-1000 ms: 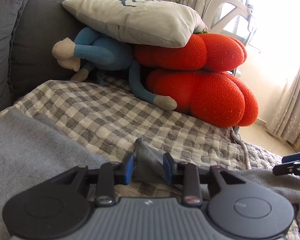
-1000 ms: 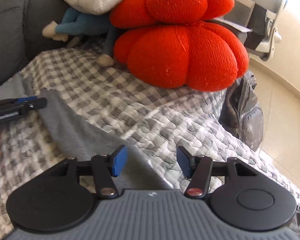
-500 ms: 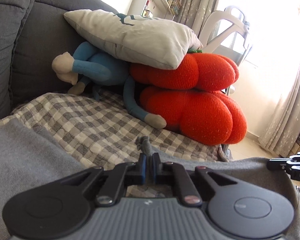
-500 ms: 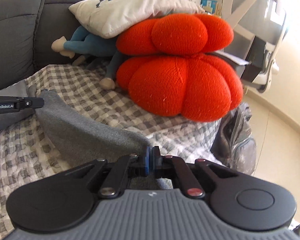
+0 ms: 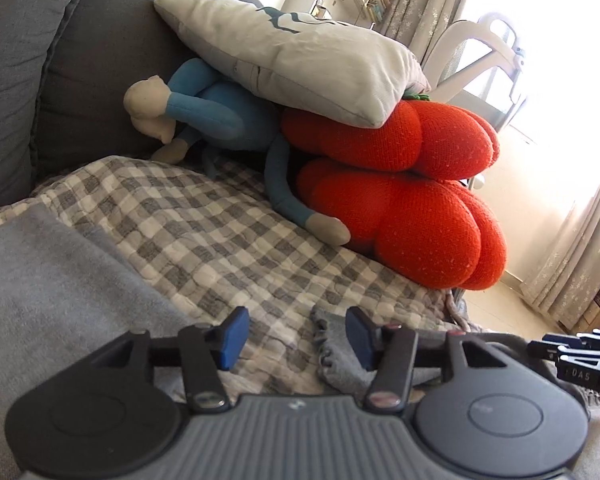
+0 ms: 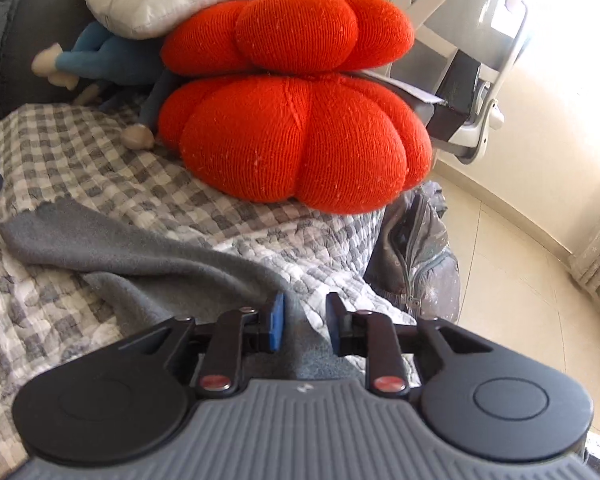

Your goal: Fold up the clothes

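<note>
A: Left gripper (image 5: 294, 338) first: my jaws are opening, blue pads apart. A corner of the grey fleece garment (image 5: 336, 354) is lying just beside the right-hand pad, maybe brushing it, but nothing is being pinched.

B: And the other one?

A: My right gripper (image 6: 302, 326) is opening too. Grey fleece is sitting in the gap between its pads, pads not pressing on it as far as I'm seeing. In the left wrist view its black tip is poking in at the far right edge.

B: Where is the garment lying?

A: It's lying on the grey-and-white checked quilt (image 5: 204, 236) covering the sofa seat. In the right wrist view it's running as a long rumpled band from the left side down under my gripper, one edge rolled over. In the left wrist view another flat stretch of grey cloth is filling the lower left; I can't tell whether that's the same piece.

B: Background?

A: Two red knitted pumpkin cushions (image 6: 296, 136) are stacked at the back of the seat, resting on the quilt. A pale grey pillow (image 5: 300, 68) is lying on top of them. A blue plush doll (image 5: 216, 116) is wedged under the pillow against the dark grey sofa back (image 5: 80, 80), one arm trailing onto the quilt beside the lower cushion. A white chair frame (image 6: 484, 80) is standing behind, near patterned curtains (image 5: 580, 240).
</note>
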The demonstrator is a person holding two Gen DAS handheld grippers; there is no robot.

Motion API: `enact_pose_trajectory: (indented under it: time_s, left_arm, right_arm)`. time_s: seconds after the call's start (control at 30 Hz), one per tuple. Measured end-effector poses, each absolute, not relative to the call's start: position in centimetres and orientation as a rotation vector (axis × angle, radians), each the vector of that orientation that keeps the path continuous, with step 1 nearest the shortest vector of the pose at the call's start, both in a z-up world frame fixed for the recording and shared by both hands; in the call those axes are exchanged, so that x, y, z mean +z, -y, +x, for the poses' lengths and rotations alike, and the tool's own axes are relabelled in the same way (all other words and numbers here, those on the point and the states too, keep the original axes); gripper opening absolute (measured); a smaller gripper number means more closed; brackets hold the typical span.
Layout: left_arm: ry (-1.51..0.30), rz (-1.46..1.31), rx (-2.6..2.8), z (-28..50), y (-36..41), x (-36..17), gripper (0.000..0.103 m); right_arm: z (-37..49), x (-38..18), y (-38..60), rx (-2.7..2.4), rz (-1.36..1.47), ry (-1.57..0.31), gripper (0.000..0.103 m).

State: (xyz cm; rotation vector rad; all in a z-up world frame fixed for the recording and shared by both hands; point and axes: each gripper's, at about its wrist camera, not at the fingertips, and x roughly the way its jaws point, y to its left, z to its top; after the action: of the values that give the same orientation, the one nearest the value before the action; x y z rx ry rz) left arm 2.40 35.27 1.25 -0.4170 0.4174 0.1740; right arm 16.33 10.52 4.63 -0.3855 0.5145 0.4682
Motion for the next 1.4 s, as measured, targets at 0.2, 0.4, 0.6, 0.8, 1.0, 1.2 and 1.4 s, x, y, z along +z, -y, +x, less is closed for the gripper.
enact_pose_trajectory:
  time_s: [0.2,0.4,0.6,0.8,1.0,1.2,1.4]
  left_arm:
    - [-0.458,-0.392,0.132,3.0,-34.2,0.7,0.053]
    - [-0.463,-0.397,0.108,3.5,-33.4,0.0,0.048]
    - [-0.505,-0.386,0.103,4.4,-32.9,-1.0,0.008]
    - [-0.459,-0.59,0.083,3.4,-35.4,0.1,0.006]
    - [-0.388,-0.61,0.182,2.5,-36.9,1.2,0.006]
    - [-0.436,-0.566,0.246,3.2,-36.9,0.3,0.006]
    - [-0.423,-0.565,0.255,2.8,-37.2,0.4,0.006]
  right_arm:
    - [12.3,5.1,-12.2,0.704,-0.417,-0.518,0.034]
    - [12.5,1.7,-13.5,0.716,-0.493,-0.62,0.034]
    - [12.9,1.9,-13.3,0.688,-0.45,-0.616,0.008]
    - [13.3,4.9,-11.0,0.793,-0.196,-0.627,0.007]
    - [14.4,5.4,-9.7,0.851,-0.013,-0.704,0.007]
    - [12.5,3.4,-11.4,0.806,-0.268,-0.705,0.016]
    - [8.6,4.2,-10.1,0.806,-0.422,-0.597,0.041]
